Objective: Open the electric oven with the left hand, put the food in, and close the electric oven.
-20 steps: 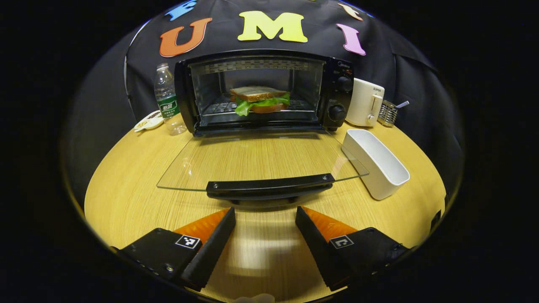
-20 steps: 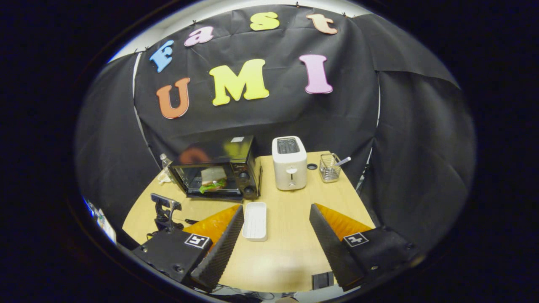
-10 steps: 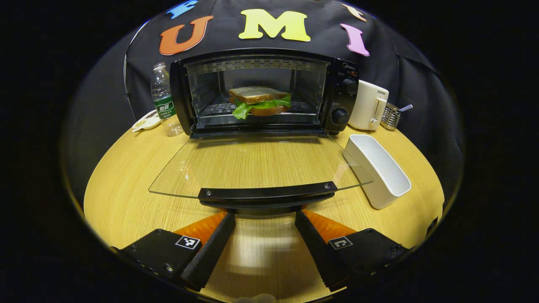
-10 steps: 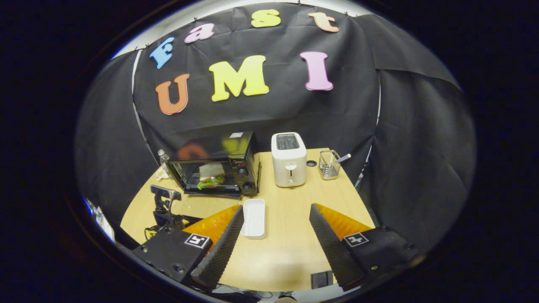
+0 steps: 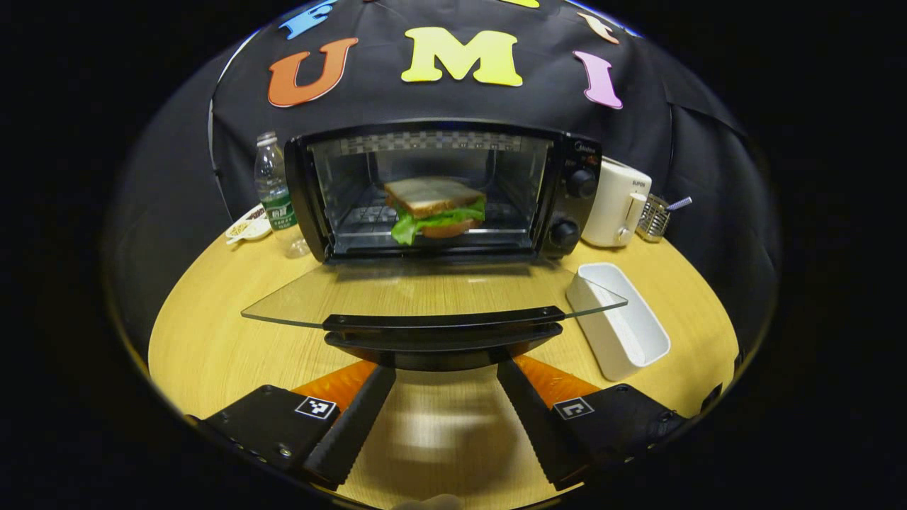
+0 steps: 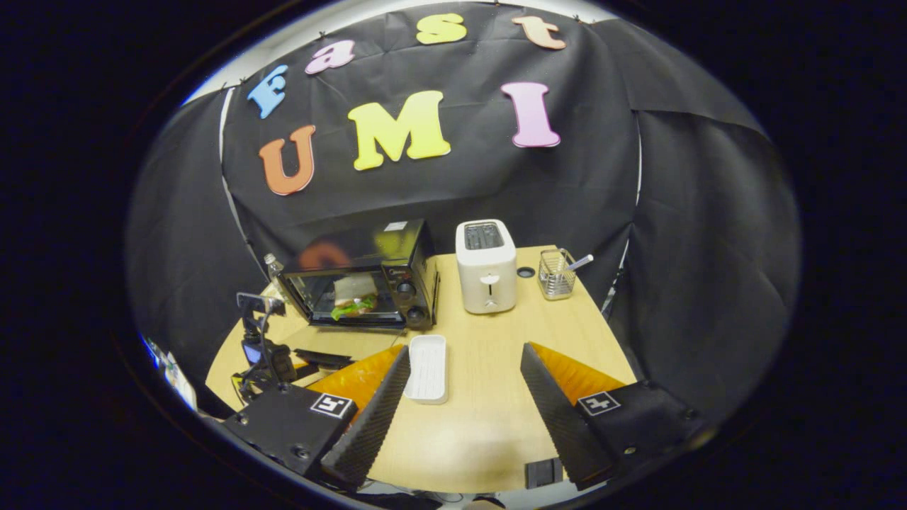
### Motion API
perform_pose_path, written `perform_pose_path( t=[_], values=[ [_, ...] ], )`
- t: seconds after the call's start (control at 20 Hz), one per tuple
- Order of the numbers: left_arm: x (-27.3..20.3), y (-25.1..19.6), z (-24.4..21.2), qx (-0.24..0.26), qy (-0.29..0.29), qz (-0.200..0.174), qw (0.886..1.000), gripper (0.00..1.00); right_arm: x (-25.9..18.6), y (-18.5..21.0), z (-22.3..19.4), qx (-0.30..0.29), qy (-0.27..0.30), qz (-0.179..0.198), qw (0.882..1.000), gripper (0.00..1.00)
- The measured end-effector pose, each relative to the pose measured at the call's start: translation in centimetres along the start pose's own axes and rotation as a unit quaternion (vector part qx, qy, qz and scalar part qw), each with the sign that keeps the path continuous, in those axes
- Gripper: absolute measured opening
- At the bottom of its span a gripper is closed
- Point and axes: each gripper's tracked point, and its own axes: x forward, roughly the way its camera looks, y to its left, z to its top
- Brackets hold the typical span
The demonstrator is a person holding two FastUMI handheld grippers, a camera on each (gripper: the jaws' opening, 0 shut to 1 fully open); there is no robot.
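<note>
**Sandwich in the oven, door down**

Round wooden table (image 5: 212,333) against black cloth. In the left gripper view, upper left, a water bottle (image 5: 273,185) stands beside the oven (image 5: 439,191); a sandwich (image 5: 436,207) sits on the rack at centre. The glass door (image 5: 432,294) hangs open, its handle (image 5: 443,329) just above the left gripper (image 5: 443,397), fingers spread, perhaps touching. Right of it lie a white tray (image 5: 623,326) and toaster (image 5: 618,202). In the right gripper view, the right gripper (image 6: 464,404) hangs open, empty, at the bottom.
</note>
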Motion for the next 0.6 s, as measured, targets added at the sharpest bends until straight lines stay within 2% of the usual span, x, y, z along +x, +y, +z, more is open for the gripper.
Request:
perform_pose_path(
  t=[0.05,0.1,0.4,0.45,0.5,0.6],
  values=[
    [0.1,0.1,1.0,0.0,-0.007,-0.001,1.0,0.95,0.1,-0.3,-0.1,-0.003,0.001,-0.002,1.0,0.89],
    [0.1,0.1,1.9,0.002,-0.012,0.0,1.0,0.95,0.2,-0.3,-0.2,-0.004,0.001,0.0,1.0,1.0],
    [0.4,0.4,6.2,0.013,-0.036,-0.001,0.999,0.95,0.6,-0.9,0.1,-0.002,0.002,-0.001,1.0,1.0],
    [0.5,0.5,6.8,0.013,-0.037,-0.001,0.999,0.95,0.5,-1.0,0.1,-0.001,0.001,-0.002,1.0,0.89],
    [0.7,0.7,7.7,0.016,-0.042,0.001,0.999,0.95,0.4,-1.1,0.3,-0.001,-0.001,-0.002,1.0,1.0],
    [1.3,1.0,9.3,0.023,-0.051,0.005,0.998,0.95,0.5,-1.3,0.5,-0.002,-0.003,-0.003,1.0,1.0]
  ],
)
